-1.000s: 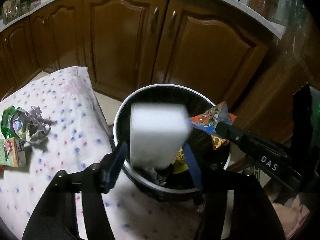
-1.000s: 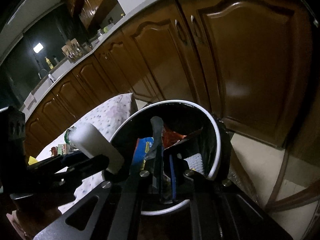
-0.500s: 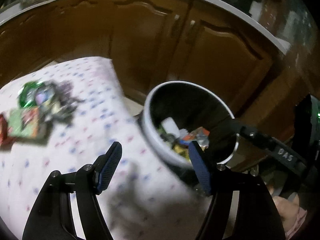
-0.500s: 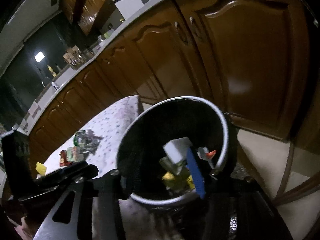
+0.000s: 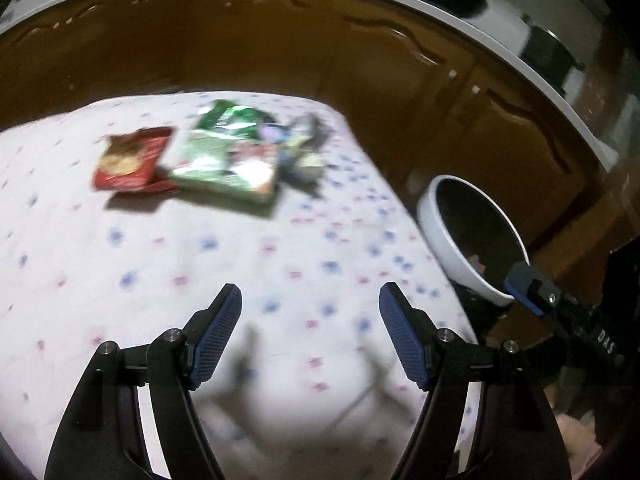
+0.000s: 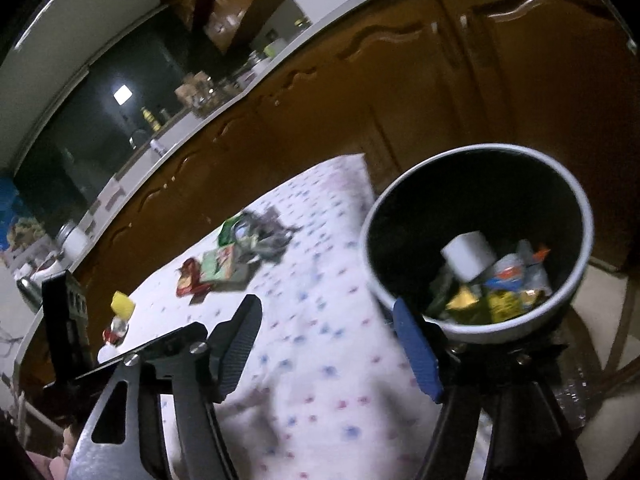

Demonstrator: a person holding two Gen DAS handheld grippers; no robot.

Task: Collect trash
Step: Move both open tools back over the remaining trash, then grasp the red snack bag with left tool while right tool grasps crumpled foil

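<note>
We see the trash bin [image 6: 480, 320] standing off the counter's [image 5: 200, 260] edge, at three o'clock from the left tool [image 5: 310, 338]. Inside it lie a white roll [image 6: 468, 256] and crumpled wrappers [image 6: 504, 292]. On the dotted cloth at twelve o'clock rest a red packet [image 5: 130, 160], a green packet [image 5: 228, 160] touching it, and a crumpled foil wrapper [image 5: 304, 148]. The left tool stands wide with nothing between its jaws. The right tool [image 6: 324, 344] is opening, its jaws bare.
</note>
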